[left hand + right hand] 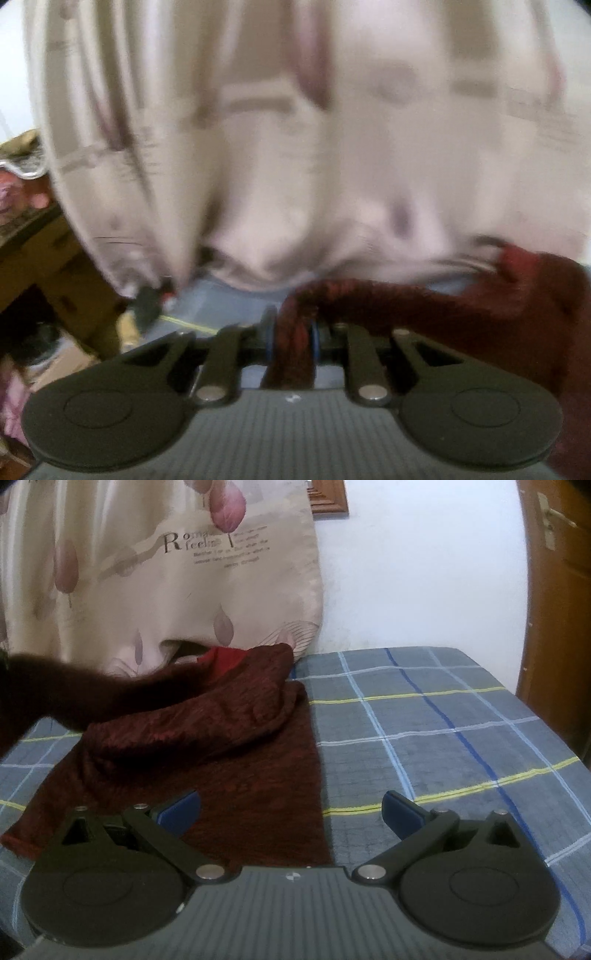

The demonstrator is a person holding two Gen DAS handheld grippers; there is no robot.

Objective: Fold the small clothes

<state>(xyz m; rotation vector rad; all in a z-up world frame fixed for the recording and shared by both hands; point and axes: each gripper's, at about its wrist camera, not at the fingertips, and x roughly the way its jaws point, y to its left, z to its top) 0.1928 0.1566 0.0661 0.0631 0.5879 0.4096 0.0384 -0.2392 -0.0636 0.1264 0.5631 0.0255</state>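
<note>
A dark red knitted garment (236, 760) lies spread on the blue checked bed cover (443, 738), its upper part bunched and lifted toward the left. In the blurred left wrist view my left gripper (292, 343) is shut on a fold of that red garment (461, 306), which stretches away to the right and hangs off the jaws. My right gripper (291, 810) hovers open low over the garment's near right edge, its blue pads (400, 812) wide apart with nothing pinched between them.
A beige curtain (166, 572) with leaf print and lettering hangs behind the bed, touching the garment's far end. A white wall (424, 572) and a wooden door (557, 590) stand at the right. Cardboard boxes (55, 258) and clutter sit left of the bed.
</note>
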